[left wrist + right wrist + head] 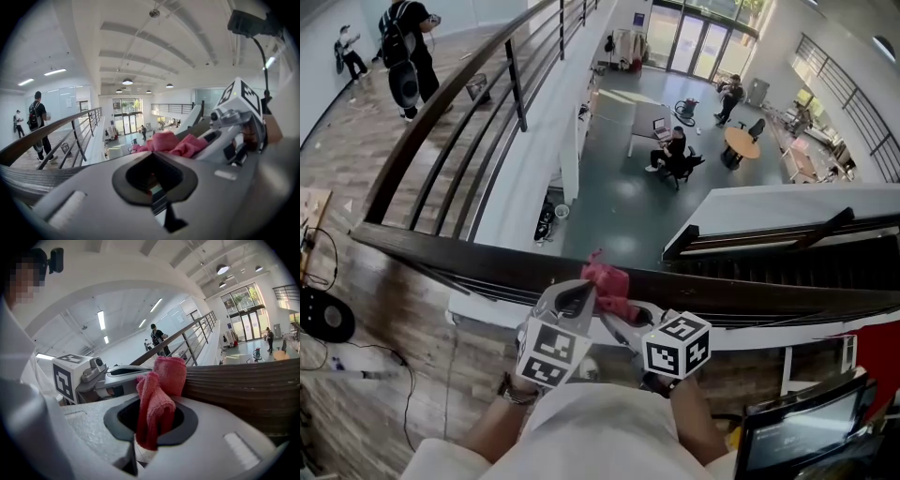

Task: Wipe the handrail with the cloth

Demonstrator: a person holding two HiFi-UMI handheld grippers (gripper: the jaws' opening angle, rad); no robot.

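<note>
On an upper gallery above an atrium floor [619,202], a broad handrail [441,253] of dark brown wood crosses the head view from left to right and meets a second run at a corner on the left, which climbs away over thin dark metal bars [478,150]. The wood is smooth and rounded on top, with fine lengthwise grooves down its near face.

Two grey plastic grippers, each with a white marker cube, are held side by side at the rail's near edge. The left gripper [577,292] has its jaws together with nothing between them, only the oval hollow they form. The right gripper [619,314] has its jaws closed on the cloth [607,281].

The cloth is pink, soft and nubbly like terry. It is bunched into upright folds that rise out of the right gripper's jaws, with its top lump at the handrail's near face, just past the left gripper's tips. Whether it presses on the wood or sits just beside it cannot be told
</note>
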